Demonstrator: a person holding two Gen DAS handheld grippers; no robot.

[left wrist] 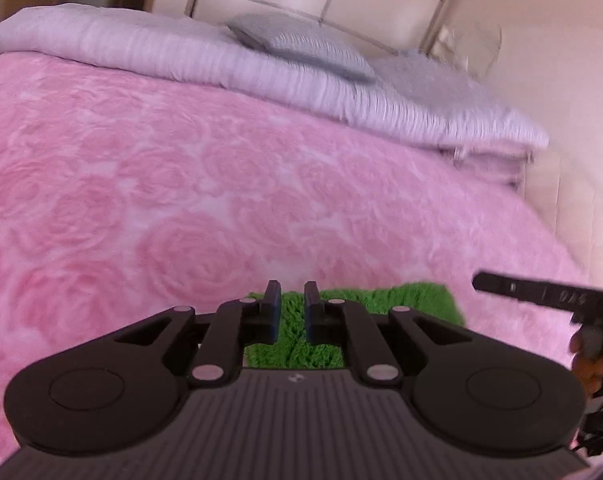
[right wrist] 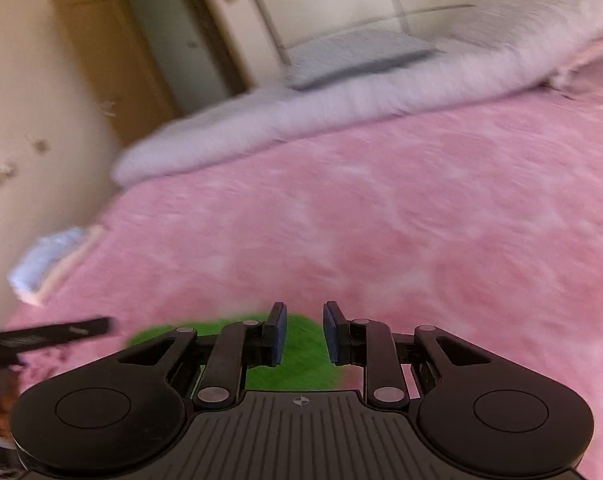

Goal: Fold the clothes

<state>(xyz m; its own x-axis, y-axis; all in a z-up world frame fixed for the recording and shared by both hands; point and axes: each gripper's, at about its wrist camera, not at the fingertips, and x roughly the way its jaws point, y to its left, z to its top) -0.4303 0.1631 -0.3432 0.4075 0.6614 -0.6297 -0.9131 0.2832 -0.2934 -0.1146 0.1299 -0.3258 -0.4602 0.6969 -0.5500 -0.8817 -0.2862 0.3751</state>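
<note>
Green fuzzy cloth point(left wrist: 381, 304) lies bottom-centre on pink bedspread point(left wrist: 181, 184); left gripper point(left wrist: 292, 308) jaws nearly shut, right gripper point(right wrist: 304, 332) part-open, grip unclear on both, so pinch corners firmly, lift evenly before folding

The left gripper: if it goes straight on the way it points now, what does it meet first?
Probably the green fuzzy cloth lying between and just beyond the left gripper; past it comes the pink blanket. Depth is unclear here.

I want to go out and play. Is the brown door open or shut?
Open: the brown door is swung aside against the wall, and the doorway beside it stands clear, though the picture is blurry.
</note>
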